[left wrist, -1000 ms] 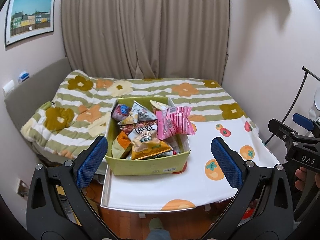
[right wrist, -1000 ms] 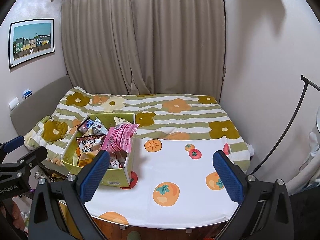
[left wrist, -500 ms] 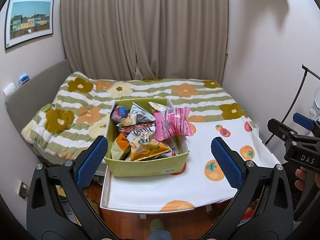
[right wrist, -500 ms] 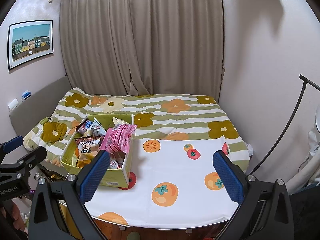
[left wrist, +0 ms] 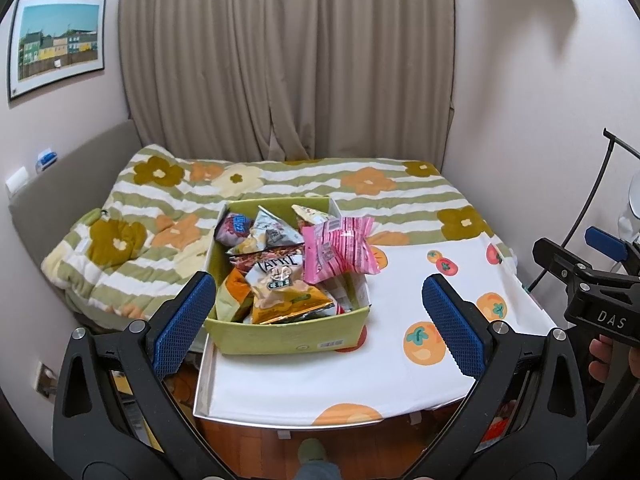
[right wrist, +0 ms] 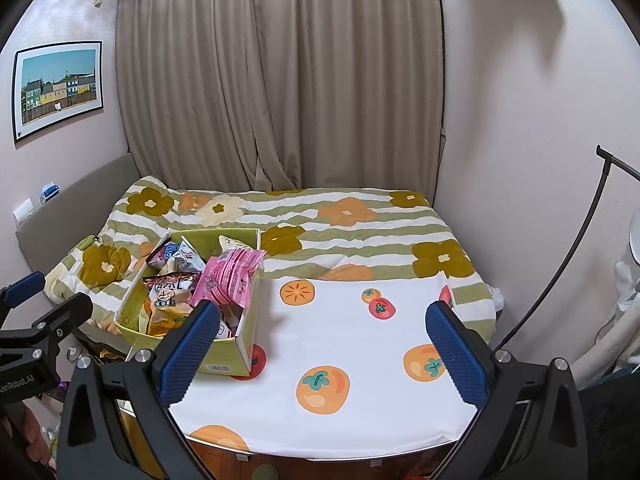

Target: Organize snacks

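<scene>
1. Both tongs are held wide apart and nothing is gripped: left gripper (left wrist: pixel 316 312), right gripper (right wrist: pixel 320 344).
2. Ahead of the left gripper, just beyond its pads, a green box (left wrist: pixel 280 336) is seen on a white fruit-print cloth (left wrist: pixel 400 280); from the right gripper it lies ahead and to the left.
3. Snack bags are piled in the box: a pink packet (left wrist: pixel 340 248) resting high against the right wall and overhanging it, a yellow chip bag (left wrist: pixel 280 292) at the near end, and a grey bag (left wrist: pixel 272 228) and a purple bag (left wrist: pixel 234 226) at the far end.
4. No loose snack is seen on the cloth ahead of the right gripper.
5. Progress is judged as unsettled: a heaped box fits either snacks gathered in, or snacks waiting to be sorted out.
6. Against the earlier frames, little change is noted: the box sits slightly nearer and lower in the left view, and both sets of jaws are kept equally wide.
</scene>
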The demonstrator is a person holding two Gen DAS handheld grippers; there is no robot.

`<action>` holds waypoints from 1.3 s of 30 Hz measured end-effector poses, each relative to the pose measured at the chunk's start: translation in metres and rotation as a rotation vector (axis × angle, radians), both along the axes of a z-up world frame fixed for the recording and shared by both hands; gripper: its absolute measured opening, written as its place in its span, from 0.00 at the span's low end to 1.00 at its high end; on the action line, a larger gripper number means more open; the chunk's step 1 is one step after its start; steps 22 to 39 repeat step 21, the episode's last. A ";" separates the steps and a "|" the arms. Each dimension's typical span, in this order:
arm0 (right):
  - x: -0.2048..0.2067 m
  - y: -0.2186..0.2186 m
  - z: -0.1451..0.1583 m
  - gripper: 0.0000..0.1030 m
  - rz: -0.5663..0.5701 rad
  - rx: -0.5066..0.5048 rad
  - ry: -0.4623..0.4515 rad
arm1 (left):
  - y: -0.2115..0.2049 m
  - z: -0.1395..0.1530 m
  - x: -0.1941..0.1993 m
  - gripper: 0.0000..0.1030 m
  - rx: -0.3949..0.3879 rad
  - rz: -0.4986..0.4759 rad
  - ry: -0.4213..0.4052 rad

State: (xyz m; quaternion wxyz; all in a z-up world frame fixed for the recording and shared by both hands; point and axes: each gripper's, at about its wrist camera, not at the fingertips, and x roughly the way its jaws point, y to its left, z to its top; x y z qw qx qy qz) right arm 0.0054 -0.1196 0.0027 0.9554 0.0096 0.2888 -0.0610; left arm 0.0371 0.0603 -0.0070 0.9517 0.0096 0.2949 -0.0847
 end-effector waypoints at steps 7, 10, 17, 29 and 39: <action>0.001 -0.004 -0.001 0.99 -0.001 0.001 0.000 | -0.001 -0.001 0.001 1.00 0.000 0.009 0.003; 0.002 -0.004 -0.001 0.99 -0.002 0.000 -0.001 | 0.000 -0.001 0.001 1.00 0.005 0.016 -0.001; 0.001 -0.004 -0.001 0.99 -0.002 0.002 -0.002 | -0.005 0.001 -0.009 1.00 0.061 0.035 -0.064; 0.001 -0.003 -0.001 0.99 -0.003 0.001 -0.002 | -0.003 0.000 -0.012 1.00 0.051 0.040 -0.069; 0.001 -0.003 -0.001 0.99 -0.003 0.001 -0.002 | -0.003 0.000 -0.012 1.00 0.051 0.040 -0.069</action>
